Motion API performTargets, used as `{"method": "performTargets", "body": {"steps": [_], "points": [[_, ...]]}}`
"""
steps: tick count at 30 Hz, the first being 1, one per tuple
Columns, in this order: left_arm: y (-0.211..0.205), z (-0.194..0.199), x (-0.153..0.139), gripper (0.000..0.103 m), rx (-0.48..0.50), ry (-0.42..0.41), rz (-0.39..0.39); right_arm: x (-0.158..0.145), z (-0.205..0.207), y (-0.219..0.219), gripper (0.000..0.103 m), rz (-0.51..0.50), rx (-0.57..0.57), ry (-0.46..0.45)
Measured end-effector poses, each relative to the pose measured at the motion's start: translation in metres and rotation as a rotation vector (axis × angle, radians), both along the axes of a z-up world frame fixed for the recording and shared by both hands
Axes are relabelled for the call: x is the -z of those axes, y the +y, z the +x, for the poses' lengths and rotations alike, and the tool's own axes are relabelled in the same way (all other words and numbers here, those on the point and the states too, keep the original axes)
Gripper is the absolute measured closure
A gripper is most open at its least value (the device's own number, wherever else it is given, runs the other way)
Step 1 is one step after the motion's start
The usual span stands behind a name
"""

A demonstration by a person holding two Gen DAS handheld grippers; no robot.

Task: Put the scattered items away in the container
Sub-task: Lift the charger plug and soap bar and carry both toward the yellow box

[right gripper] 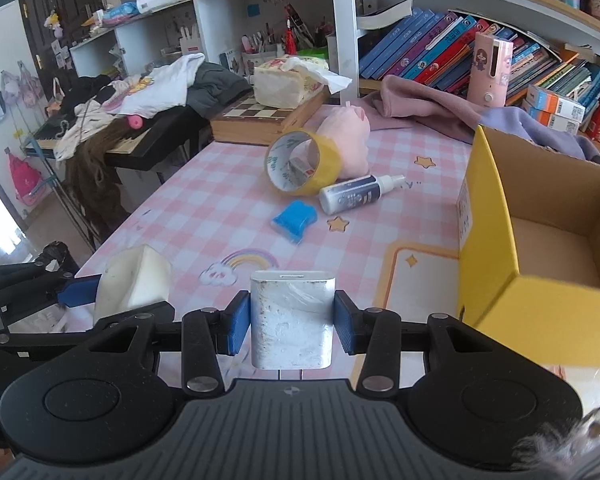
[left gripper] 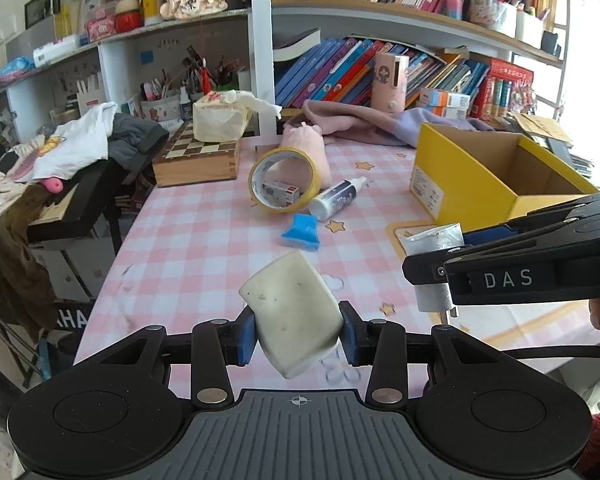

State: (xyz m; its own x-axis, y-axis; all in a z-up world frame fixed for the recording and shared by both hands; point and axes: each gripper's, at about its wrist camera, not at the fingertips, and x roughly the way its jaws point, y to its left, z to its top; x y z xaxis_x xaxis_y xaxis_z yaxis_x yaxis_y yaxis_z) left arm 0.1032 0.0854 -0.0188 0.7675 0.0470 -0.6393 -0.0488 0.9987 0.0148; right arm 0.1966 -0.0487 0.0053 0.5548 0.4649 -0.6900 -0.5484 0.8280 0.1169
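Note:
My left gripper [left gripper: 299,330] is shut on a cream-white block [left gripper: 294,314], held tilted above the pink checked table; the block also shows in the right wrist view [right gripper: 134,282]. My right gripper [right gripper: 292,322] is shut on a white charger plug [right gripper: 292,320], held above the table left of the open yellow cardboard box [right gripper: 496,264]; the plug shows in the left wrist view [left gripper: 434,268]. On the table lie a yellow tape roll [left gripper: 284,180], a white spray bottle [left gripper: 338,198] and a blue sponge piece [left gripper: 302,232]. The box [left gripper: 460,188] looks empty.
A pink plush toy [right gripper: 348,136] sits behind the tape roll. A wooden chessboard box [left gripper: 198,160] with a tissue pack stands at the back left. Pink cloth [left gripper: 360,124] and bookshelves line the back. A keyboard piled with clothes [right gripper: 112,120] stands off the table's left edge.

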Motion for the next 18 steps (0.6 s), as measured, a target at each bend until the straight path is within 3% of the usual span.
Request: {"method": "performTargets", "body": {"steps": [9,18], "points": [[-0.017,-0.059,-0.011,0.064,0.028,-0.021,0.014,-0.005,-0.067,-0.021,0.061,0.013,0.024,0.002],[-0.04,-0.085,-0.017,0.064,0.12,-0.037,0.013,-0.011,-0.109,-0.054,0.061,0.02,0.119,-0.023]]}}
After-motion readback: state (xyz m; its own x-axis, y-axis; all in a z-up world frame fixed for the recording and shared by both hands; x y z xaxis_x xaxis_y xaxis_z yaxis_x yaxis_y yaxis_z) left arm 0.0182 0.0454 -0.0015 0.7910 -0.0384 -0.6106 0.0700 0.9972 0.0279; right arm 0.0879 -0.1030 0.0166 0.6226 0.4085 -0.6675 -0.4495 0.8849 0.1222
